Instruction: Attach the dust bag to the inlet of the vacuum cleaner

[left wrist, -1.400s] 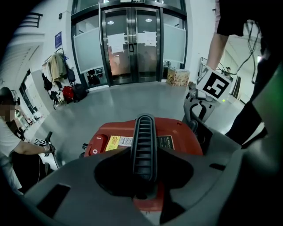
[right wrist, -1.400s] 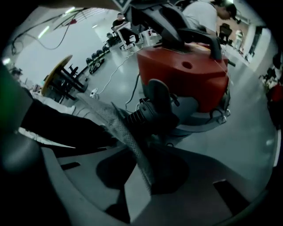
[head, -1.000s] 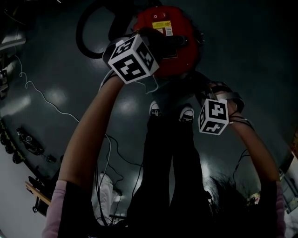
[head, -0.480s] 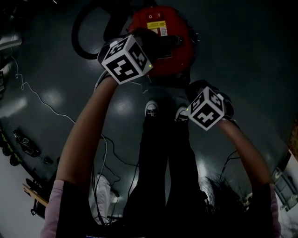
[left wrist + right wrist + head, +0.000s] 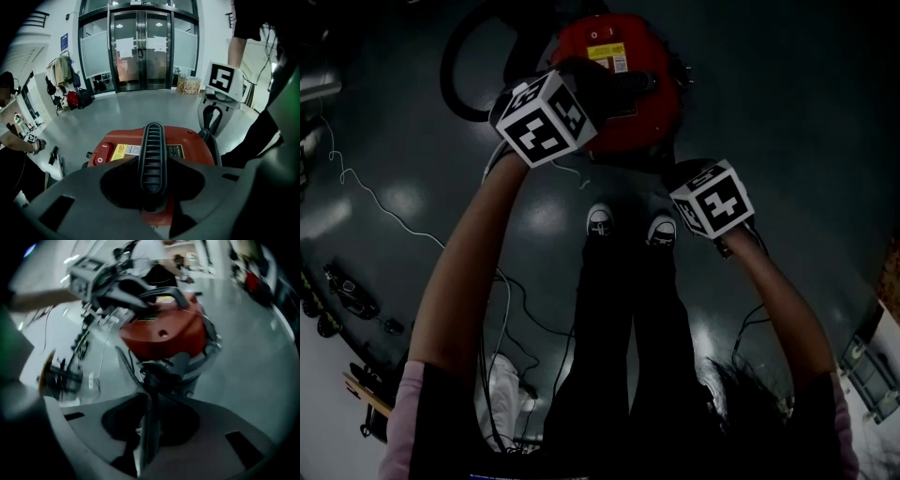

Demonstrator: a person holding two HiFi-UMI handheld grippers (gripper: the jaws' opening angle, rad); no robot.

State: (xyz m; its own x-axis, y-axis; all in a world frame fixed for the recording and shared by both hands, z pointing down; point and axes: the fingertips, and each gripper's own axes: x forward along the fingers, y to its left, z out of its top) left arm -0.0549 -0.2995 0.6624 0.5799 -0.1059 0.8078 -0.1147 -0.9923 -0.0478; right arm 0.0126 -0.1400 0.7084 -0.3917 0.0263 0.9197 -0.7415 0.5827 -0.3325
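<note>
We find the left gripper [image 5: 151, 187] with fingers clamped on the vacuum cleaner [image 5: 637, 117] handle [image 5: 152, 150], steadying it on the floor [image 5: 787, 112], we judge. The right gripper [image 5: 149, 432], fingers opening, straddles a thin grey sheet [image 5: 152, 404], seemingly the dust bag, at the machine's near base.

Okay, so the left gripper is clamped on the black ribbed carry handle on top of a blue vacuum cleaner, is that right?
Not quite. The left gripper is clamped on the black ribbed carry handle, but the vacuum cleaner is red, not blue. The left gripper view shows its red body right under the handle.
</note>
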